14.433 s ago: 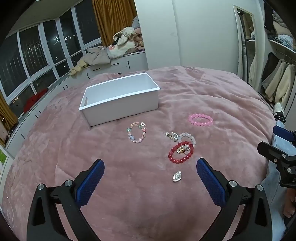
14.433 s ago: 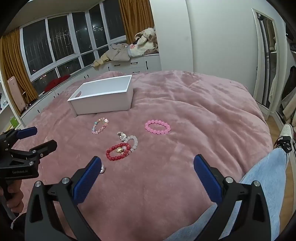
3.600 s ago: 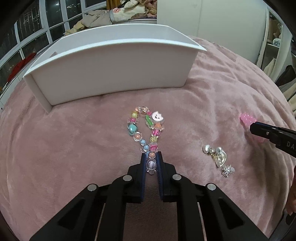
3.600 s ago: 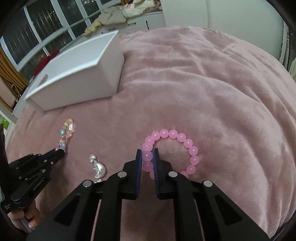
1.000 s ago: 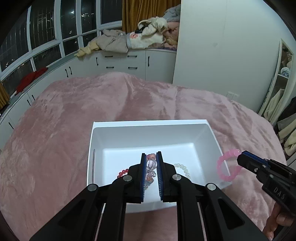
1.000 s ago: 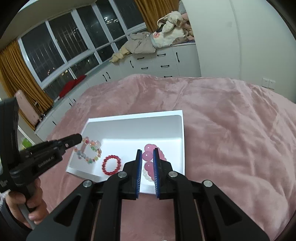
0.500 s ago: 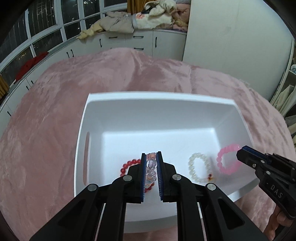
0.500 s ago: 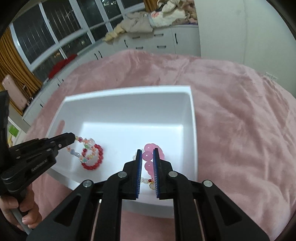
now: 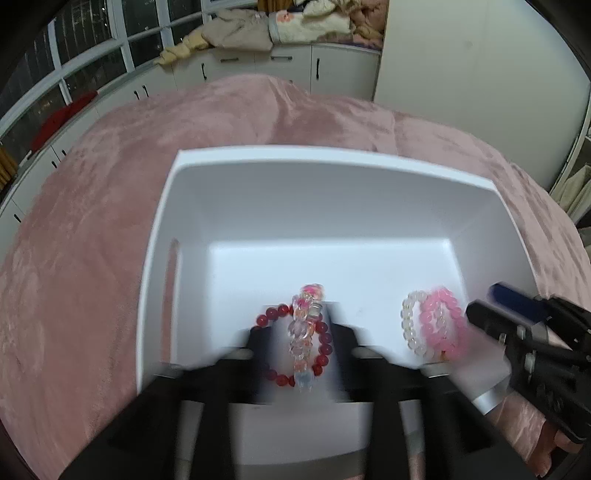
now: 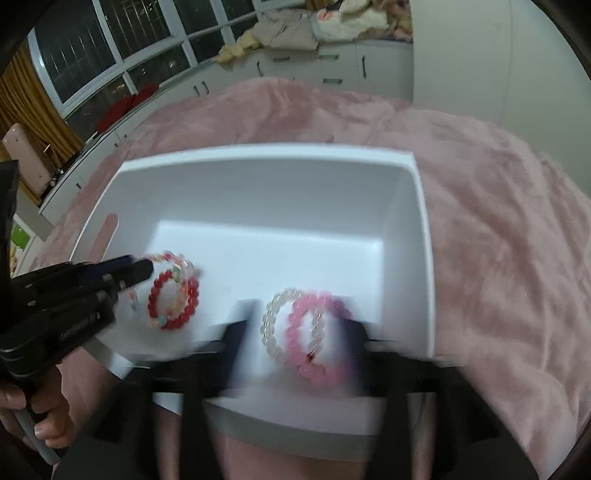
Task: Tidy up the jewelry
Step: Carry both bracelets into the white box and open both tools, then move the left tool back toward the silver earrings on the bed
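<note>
A white box (image 9: 332,158) stands on the pink bedspread; it also shows in the right wrist view (image 10: 266,155). My left gripper (image 9: 301,332) is open inside the box, fingers blurred, and the multicoloured bead bracelet (image 9: 304,332) lies between them on the red bead bracelet (image 9: 273,317). My right gripper (image 10: 299,336) is open, fingers blurred, and the pink bead bracelet (image 10: 317,339) lies on the clear bead bracelet (image 10: 273,325) on the box floor. The right gripper shows in the left wrist view (image 9: 491,314); the left gripper shows in the right wrist view (image 10: 125,273).
The pink bedspread (image 9: 92,221) surrounds the box. White cabinets with piled clothes (image 9: 288,26) and dark windows stand behind. A wall (image 9: 461,74) is at the right.
Both grippers have opened and let go of their bracelets, which now lie in the box. Both have moved lower and closer to the box floor.
</note>
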`<state>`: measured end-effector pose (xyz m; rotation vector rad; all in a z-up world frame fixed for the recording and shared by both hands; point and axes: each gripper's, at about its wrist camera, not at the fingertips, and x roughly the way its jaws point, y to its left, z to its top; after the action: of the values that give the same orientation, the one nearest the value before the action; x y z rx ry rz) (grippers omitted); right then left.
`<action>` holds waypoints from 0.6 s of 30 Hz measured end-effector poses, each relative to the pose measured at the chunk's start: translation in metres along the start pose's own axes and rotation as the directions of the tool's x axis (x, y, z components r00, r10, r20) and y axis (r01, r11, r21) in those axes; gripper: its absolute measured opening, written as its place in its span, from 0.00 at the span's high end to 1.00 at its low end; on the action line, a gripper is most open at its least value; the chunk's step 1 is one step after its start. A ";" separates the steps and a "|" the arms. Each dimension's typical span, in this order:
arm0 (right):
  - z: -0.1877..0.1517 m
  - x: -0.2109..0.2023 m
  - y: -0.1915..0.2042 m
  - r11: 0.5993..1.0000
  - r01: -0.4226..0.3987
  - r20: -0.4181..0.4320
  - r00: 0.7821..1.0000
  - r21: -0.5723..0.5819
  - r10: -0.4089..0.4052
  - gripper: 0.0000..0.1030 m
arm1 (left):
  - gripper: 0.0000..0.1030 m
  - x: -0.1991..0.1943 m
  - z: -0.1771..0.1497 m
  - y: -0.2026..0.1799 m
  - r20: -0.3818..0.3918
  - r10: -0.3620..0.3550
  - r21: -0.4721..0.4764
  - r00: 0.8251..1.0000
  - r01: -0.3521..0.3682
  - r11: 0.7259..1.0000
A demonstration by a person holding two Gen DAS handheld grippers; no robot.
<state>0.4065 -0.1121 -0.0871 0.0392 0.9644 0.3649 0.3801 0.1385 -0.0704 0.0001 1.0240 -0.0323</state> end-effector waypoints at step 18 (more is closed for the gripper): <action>-0.030 -0.065 -0.029 0.998 0.070 0.116 0.991 0.002 -0.070 0.04 | 0.05 -0.058 -0.021 -0.007 0.143 -0.007 0.019 0.990 0.005 1.000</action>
<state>0.3572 -0.1640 -0.0576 0.0242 0.8481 0.2961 0.3320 0.1332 -0.0321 0.0114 0.8805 -0.0466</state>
